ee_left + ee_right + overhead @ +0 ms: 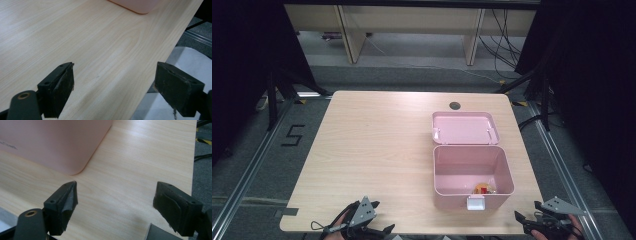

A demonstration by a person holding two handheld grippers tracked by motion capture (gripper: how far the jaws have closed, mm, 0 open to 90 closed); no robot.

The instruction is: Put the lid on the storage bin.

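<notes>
High view: a light wooden table (377,150) carries a pink plastic storage box (472,175) on its right half, lid (465,128) swung open and lying flat behind the box toward the far edge, a white latch (476,202) on the near wall. Small red and yellow items (483,189) sit on the box floor near the front; what they are is too small to tell. A dark round hole (455,105) sits in the tabletop just beyond the lid. The left gripper (374,231) hangs at the near edge, bottom left, well apart from the box; the right gripper (524,222) sits at the near right corner, close to the box's front right corner. Left gripper view: left gripper (113,85) jaws spread wide, nothing between them, bare wood under them, a corner of the pink box (140,6) at the top. Right gripper view: right gripper (115,203) jaws spread wide too, empty, over the table, with the box's rounded corner (62,145) near, not touching.
</notes>
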